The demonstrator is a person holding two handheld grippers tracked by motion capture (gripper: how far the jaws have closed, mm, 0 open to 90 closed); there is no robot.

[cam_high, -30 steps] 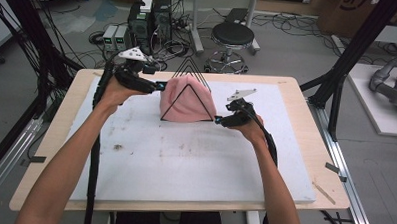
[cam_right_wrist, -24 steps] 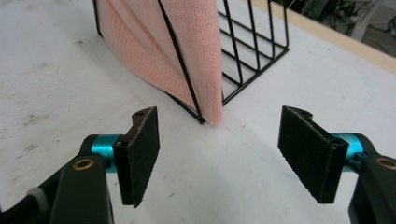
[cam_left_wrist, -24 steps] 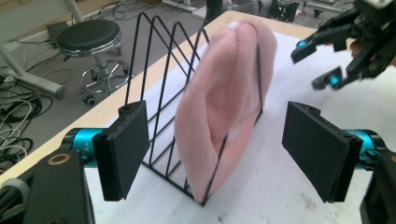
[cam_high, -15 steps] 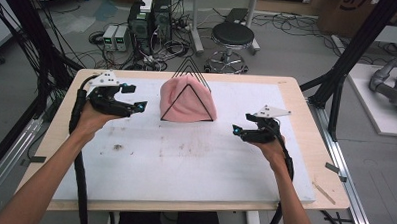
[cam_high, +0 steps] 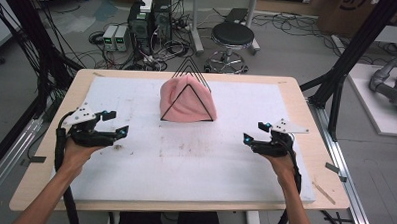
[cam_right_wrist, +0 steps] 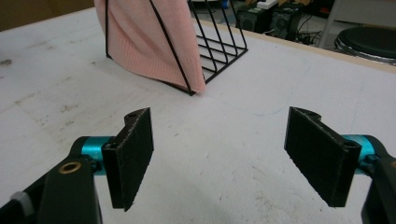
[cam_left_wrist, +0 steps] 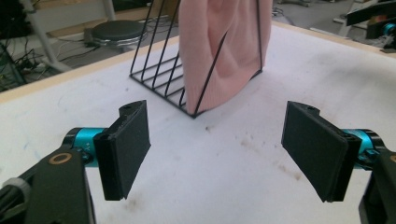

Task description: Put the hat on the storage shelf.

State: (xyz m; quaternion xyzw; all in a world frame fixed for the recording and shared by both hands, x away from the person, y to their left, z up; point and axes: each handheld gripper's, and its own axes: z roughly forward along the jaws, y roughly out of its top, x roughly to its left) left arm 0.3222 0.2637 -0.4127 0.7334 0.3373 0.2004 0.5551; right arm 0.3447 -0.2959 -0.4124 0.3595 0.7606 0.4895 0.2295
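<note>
- On the tabletop [cam_high: 44, 186], a white mat [cam_high: 184, 166] covers most of the wood, with a few brown stains near its middle.
- Behind the tabletop, the floor holds a round black stool [cam_high: 232, 35], some electronics boxes [cam_high: 150, 18] and loose cables.
- A pink cloth [cam_high: 189, 102] hangs over a black wire rack [cam_high: 188, 71] at the far middle of the mat; the rack is a row of triangular frames, and the cloth drapes down both sloping sides to the mat.
- In the left gripper view the cloth [cam_left_wrist: 224, 51] covers the near end of the rack [cam_left_wrist: 159, 70], whose bare wires run back toward the stool.
- In the right gripper view the cloth [cam_right_wrist: 144, 42] reaches the mat at the rack's near corner, and the bare wires [cam_right_wrist: 219, 42] stand beside it.
- The left gripper [cam_high: 120, 124] hangs over the mat's left edge, well apart from the rack; its fingers [cam_left_wrist: 126, 154] are spread wide with nothing between them.
- The right gripper [cam_high: 252, 133] sits over the mat's right part, likewise well apart from the rack; its fingers [cam_right_wrist: 133, 156] have just been opening and stand spread, with nothing between them.
- Both grippers point inward toward the cloth, one on each side of it.
</note>
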